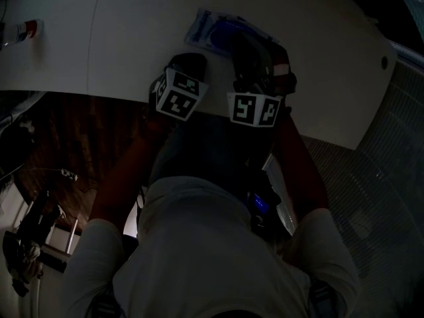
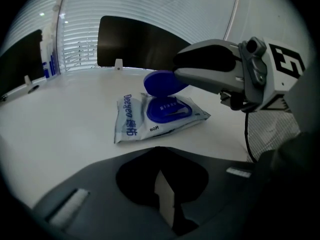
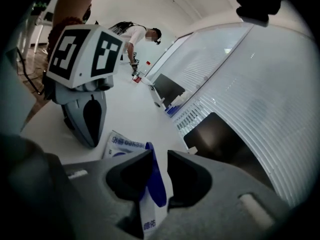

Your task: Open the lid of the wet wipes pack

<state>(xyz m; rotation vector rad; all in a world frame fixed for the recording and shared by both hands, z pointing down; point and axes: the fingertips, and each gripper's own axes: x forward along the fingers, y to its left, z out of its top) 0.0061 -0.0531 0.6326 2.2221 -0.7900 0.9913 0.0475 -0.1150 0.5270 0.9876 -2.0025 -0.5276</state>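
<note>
We find bare white table (image 2: 60, 129) to the left of the wet wipes pack (image 2: 131, 124) and in front of it, open for a gripper to pass. From the right, the right gripper (image 2: 176, 76) reaches in over the pack and grips the raised lid (image 2: 161, 83), blocking that side and the space above. The left gripper (image 3: 91, 136), jaws together, stands near the pack by the table's front edge. Small items (image 2: 49, 59) line the far edge.

Head view very dim and underexposed, both gripper views brighter, fisheye-warped with black vignetted corners, near foreground soft
</note>
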